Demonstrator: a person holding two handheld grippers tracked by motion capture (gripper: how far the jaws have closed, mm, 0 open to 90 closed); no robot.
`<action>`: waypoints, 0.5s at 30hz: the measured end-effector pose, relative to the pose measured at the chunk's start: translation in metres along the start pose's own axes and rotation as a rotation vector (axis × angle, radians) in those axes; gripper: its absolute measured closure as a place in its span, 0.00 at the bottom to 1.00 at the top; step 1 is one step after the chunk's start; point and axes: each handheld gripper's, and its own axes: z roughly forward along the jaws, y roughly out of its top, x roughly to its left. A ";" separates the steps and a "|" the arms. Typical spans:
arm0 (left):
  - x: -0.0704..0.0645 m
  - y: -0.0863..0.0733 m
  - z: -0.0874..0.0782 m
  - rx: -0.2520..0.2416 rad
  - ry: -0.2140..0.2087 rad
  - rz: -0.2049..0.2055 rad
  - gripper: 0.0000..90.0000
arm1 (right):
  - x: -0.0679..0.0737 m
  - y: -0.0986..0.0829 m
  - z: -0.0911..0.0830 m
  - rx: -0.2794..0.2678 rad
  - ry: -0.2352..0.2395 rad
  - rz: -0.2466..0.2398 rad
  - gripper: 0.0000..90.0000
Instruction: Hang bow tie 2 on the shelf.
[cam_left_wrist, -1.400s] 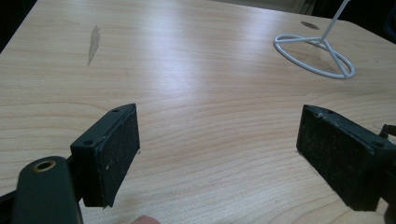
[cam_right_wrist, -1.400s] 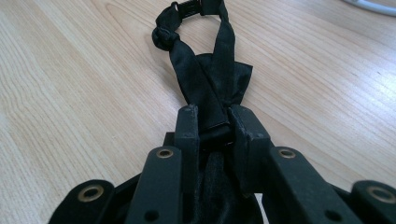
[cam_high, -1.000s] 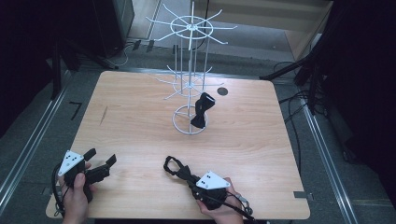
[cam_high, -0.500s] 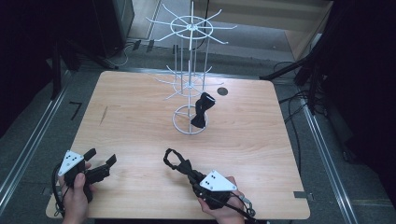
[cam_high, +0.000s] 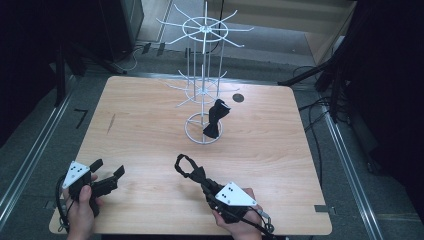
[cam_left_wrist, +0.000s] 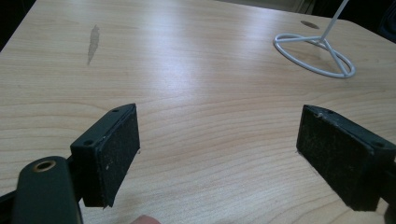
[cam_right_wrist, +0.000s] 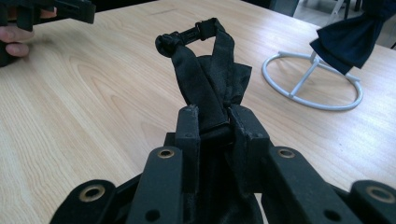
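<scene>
A pale wooden desk (cam_high: 150, 125) stands on a dark floor, with a white wire rack (cam_high: 204, 75) at its far middle. One black bow tie (cam_high: 214, 119) hangs low on that rack, above its ring base. At the near left I see my left tongs (cam_high: 107, 172) spread wide apart over bare wood, holding nothing. Near the middle, my right tongs (cam_high: 192, 172) are clamped on a second black bow tie (cam_right_wrist: 210, 74), its strap loop sticking out beyond the jaws, just above the desk.

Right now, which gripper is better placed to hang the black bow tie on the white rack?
Right. The right gripper is shut on the black bow tie facing the white rack; the left gripper is open, holding nothing.
</scene>
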 end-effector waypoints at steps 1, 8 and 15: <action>0.000 0.000 0.000 0.001 -0.001 0.000 0.16 | 0.000 0.000 0.000 0.000 0.001 -0.001 0.84; 0.000 0.000 0.000 0.000 0.000 -0.001 0.16 | 0.000 0.004 -0.001 -0.019 -0.002 -0.007 0.84; 0.000 0.000 0.000 -0.002 0.003 0.000 0.16 | -0.001 0.008 -0.002 -0.031 -0.007 -0.007 0.84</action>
